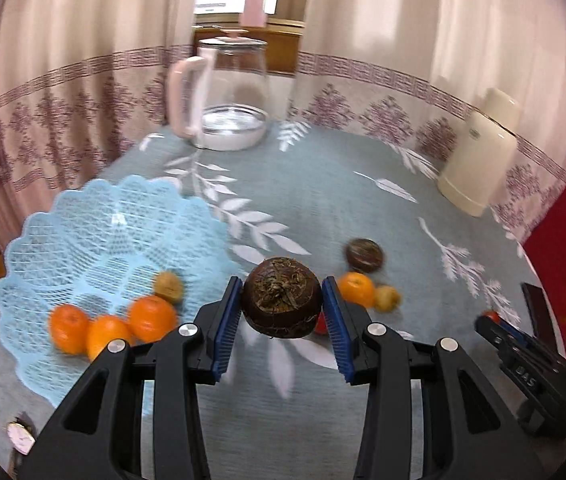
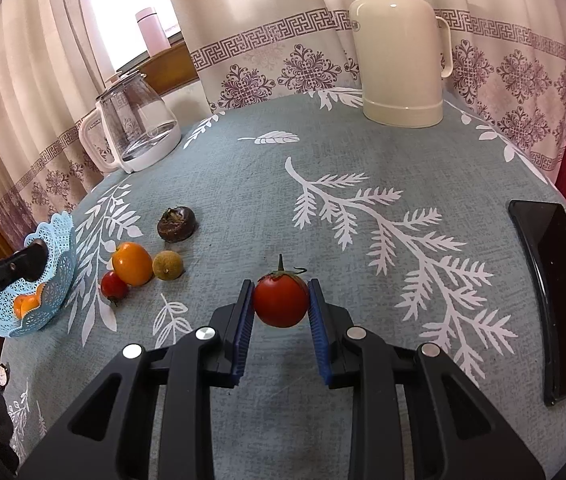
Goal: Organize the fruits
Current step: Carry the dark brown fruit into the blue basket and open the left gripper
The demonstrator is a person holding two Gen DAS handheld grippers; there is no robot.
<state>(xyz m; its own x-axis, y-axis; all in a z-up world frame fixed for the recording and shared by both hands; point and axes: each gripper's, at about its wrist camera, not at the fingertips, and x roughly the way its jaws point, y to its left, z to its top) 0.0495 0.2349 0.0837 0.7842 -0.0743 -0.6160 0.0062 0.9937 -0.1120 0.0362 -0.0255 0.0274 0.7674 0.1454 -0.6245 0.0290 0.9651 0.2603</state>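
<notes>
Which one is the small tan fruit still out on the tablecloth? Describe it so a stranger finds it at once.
Start at the blue lace basket at the table's left edge. Just right of it lies a loose cluster of fruit on the grey leaf-print cloth. The tan fruit sits against the orange, the only dull, yellow-brown ball among glossy orange, red and dark brown ones.

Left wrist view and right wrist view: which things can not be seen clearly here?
- Small red fruit, left wrist view: mostly hidden behind the left gripper.
- Small round watch, left wrist view: cut by the edge.
- Light blue lattice plastic basket, right wrist view: contents mostly hidden by its wall.
</notes>
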